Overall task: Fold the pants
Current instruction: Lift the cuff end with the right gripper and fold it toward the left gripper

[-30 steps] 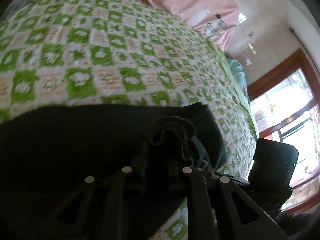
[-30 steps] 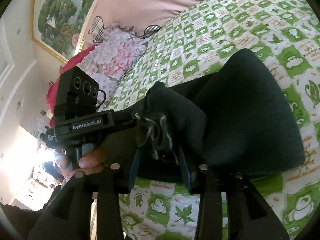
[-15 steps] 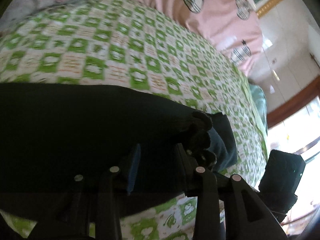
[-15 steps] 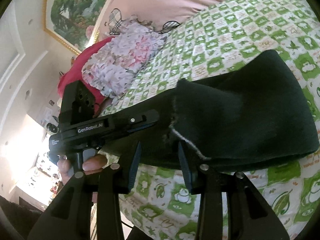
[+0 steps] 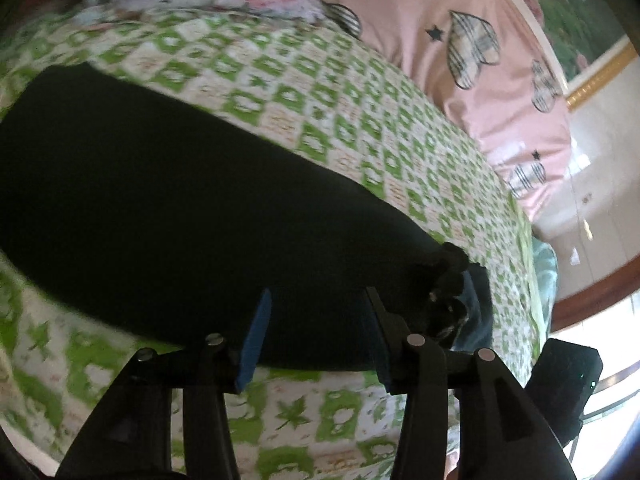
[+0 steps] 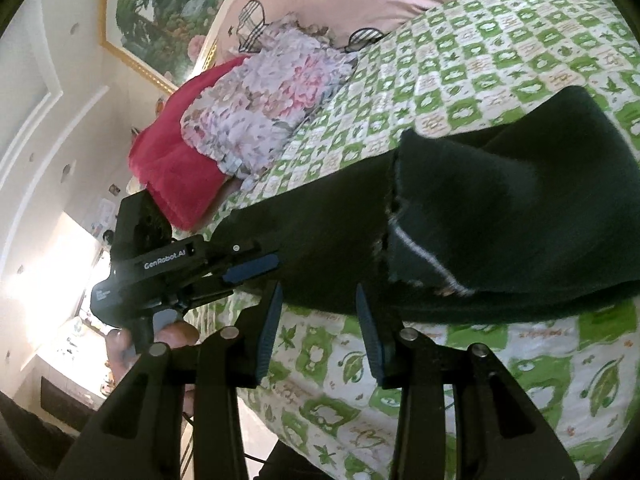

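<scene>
Dark green pants (image 5: 168, 216) lie folded on the green-and-white checked bedspread (image 5: 320, 92). In the right wrist view the pants (image 6: 500, 224) show a frayed hem with a pale stripe on the top layer. My left gripper (image 5: 318, 312) is open at the near edge of the pants, holding nothing. My right gripper (image 6: 318, 304) is open at the near edge of the pants, holding nothing. The left gripper's body (image 6: 168, 264) also shows in the right wrist view, held by a hand at the pants' left end.
A pink duvet with heart patches (image 5: 472, 64) lies at the far side of the bed. A floral pillow (image 6: 264, 96) and a red pillow (image 6: 176, 164) sit at the head. The bed's near edge runs just below both grippers.
Both grippers have let go of the bunched pant hems and opened. The pants dropped flat onto the bed, and both grippers drew back to the near edge.
</scene>
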Motion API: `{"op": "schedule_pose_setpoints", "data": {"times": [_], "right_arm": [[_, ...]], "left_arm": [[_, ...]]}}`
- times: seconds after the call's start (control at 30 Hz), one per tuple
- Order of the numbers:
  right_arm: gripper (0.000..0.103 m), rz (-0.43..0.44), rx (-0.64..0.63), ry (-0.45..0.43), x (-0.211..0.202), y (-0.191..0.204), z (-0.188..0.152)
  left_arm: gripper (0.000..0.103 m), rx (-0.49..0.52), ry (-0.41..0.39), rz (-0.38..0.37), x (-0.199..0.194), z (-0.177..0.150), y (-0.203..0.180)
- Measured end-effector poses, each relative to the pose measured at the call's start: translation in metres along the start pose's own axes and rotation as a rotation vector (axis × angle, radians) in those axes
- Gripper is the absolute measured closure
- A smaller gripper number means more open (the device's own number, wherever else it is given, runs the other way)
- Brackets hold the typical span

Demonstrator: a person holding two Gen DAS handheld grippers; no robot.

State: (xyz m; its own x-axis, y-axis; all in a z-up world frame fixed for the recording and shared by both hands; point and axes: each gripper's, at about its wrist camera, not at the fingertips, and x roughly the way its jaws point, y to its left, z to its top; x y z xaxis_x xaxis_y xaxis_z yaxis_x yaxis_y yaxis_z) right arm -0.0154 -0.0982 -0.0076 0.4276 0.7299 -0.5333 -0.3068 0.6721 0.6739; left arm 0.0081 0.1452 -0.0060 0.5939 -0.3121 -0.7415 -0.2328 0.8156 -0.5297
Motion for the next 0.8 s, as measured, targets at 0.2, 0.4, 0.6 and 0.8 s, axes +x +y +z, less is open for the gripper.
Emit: {"op": "schedule_pose_setpoints", "data": {"times": [0.2, 0.4, 0.6, 0.8], "right_arm": [[0.059, 0.013, -0.023, 0.021, 0.008, 0.006, -0.004], [0.059, 0.023, -0.067, 0.058, 0.02, 0.015, -0.001], [0.059, 0.031, -0.123, 0.073, 0.036, 0.029, 0.017], [0.054, 0.04, -0.196, 0.123, 0.059, 0.048, 0.033]], "left_arm": [[0.056, -0.037, -0.023, 0.045, -0.016, -0.014, 0.016], [0.049, -0.085, -0.076, 0.099, -0.037, -0.022, 0.033], [0.048, -0.158, -0.086, 0.131, -0.047, -0.026, 0.056], [0.048, -0.227, -0.105, 0.131, -0.058, -0.027, 0.077]]}}
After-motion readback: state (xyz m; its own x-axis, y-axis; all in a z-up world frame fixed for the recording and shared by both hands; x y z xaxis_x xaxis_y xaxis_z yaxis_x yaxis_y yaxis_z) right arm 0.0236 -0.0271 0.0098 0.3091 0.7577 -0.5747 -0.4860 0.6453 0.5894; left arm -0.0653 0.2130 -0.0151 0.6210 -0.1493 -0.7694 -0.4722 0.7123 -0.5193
